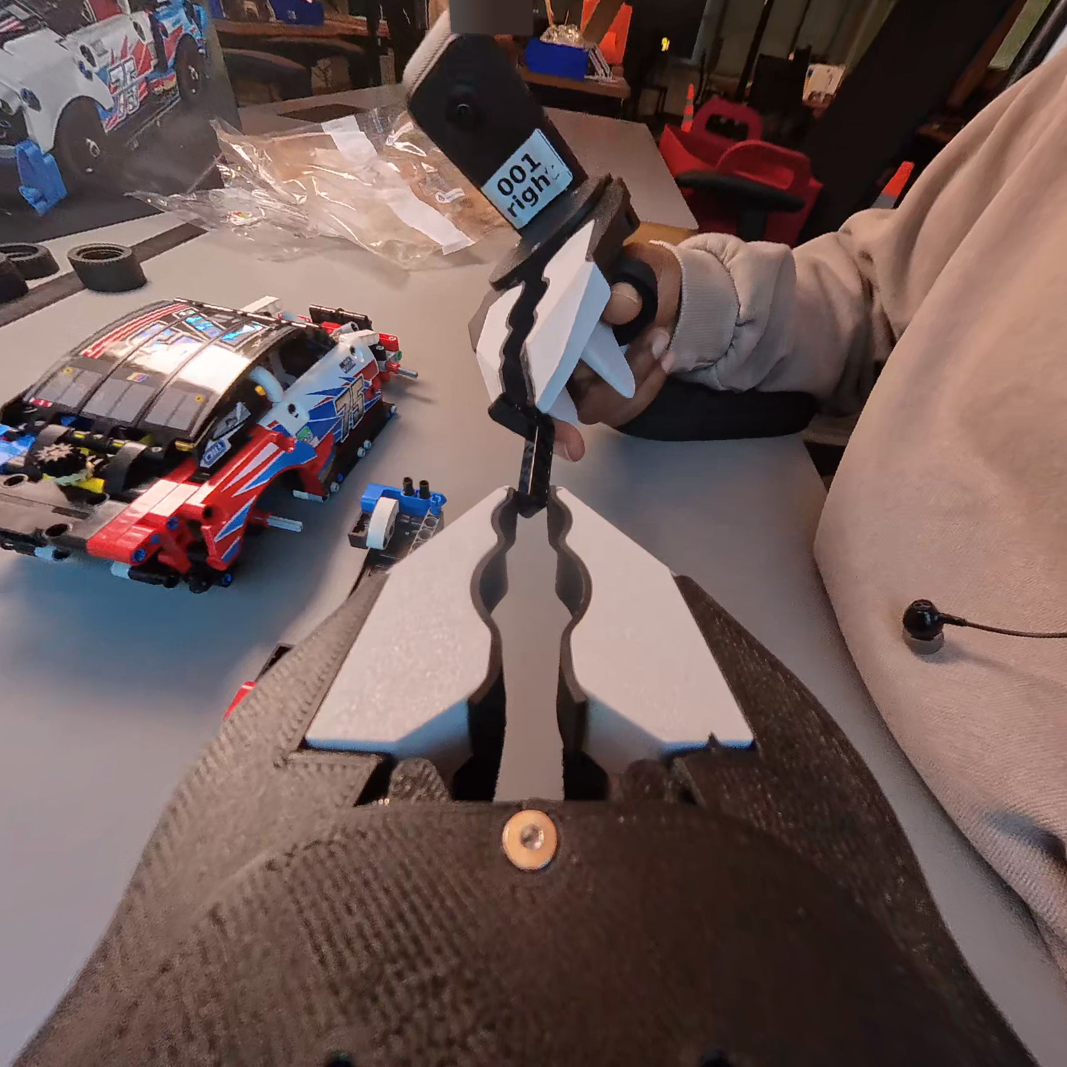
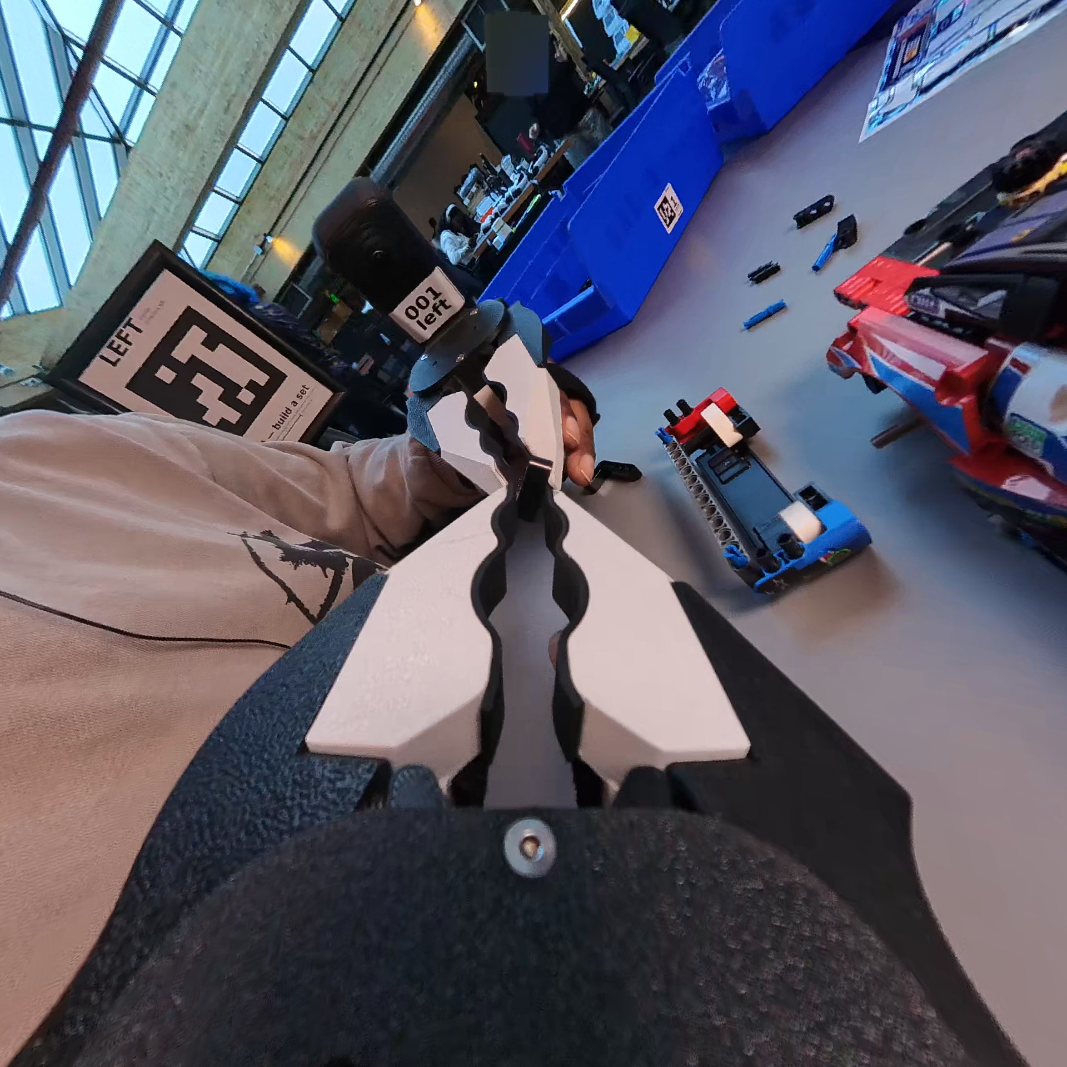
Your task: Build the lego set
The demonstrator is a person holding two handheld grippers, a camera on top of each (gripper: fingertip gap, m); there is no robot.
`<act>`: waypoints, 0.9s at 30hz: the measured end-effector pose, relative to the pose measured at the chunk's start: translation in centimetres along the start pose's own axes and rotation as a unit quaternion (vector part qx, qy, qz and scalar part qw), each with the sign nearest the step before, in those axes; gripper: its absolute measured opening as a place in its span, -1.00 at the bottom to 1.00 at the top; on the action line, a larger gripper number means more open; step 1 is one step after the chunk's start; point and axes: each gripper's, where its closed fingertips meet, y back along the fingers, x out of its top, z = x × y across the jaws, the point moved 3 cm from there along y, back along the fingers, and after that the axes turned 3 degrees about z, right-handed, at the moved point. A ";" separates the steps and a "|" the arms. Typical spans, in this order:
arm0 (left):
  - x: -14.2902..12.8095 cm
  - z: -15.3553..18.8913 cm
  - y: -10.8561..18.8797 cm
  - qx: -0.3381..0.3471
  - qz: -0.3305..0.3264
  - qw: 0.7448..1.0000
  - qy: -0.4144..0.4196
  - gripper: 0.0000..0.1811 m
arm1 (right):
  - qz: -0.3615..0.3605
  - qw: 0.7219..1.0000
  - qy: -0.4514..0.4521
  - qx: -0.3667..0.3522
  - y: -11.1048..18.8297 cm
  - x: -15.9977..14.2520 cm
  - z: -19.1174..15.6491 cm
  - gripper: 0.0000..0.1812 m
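Above the desk, the left claw and right claw are both pinching one small black piece between their tips, near the car. Pulling unevenly is risking a slip, dropping it.

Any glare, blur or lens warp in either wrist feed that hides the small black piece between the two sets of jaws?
Left wrist view: black piece sharp; glare only on the car roof; fisheye bends the edges. Right wrist view: piece dark but readable; car blurred at the right edge; bright windows, horizon tilted.
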 end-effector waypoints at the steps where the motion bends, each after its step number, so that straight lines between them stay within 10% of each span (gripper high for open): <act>1: 0.1 -0.1 0.0 -0.003 0.006 1.000 0.011 -0.91 | 0.004 1.000 0.015 -0.005 0.0 0.1 -0.1 -0.92; 13: 0.1 -1.1 -0.3 -0.037 0.040 0.993 0.105 -0.91 | -0.029 0.911 0.383 -0.152 0.2 0.4 0.2 -0.57; 22: -0.2 -0.6 -1.2 -0.060 0.029 0.992 0.111 -0.91 | -0.070 0.901 0.408 -0.130 0.3 -1.0 0.4 -0.96; 27: -0.1 -0.5 -1.0 -0.054 0.027 0.993 0.099 -0.91 | -0.066 0.902 0.409 -0.118 0.1 -1.1 0.2 -0.68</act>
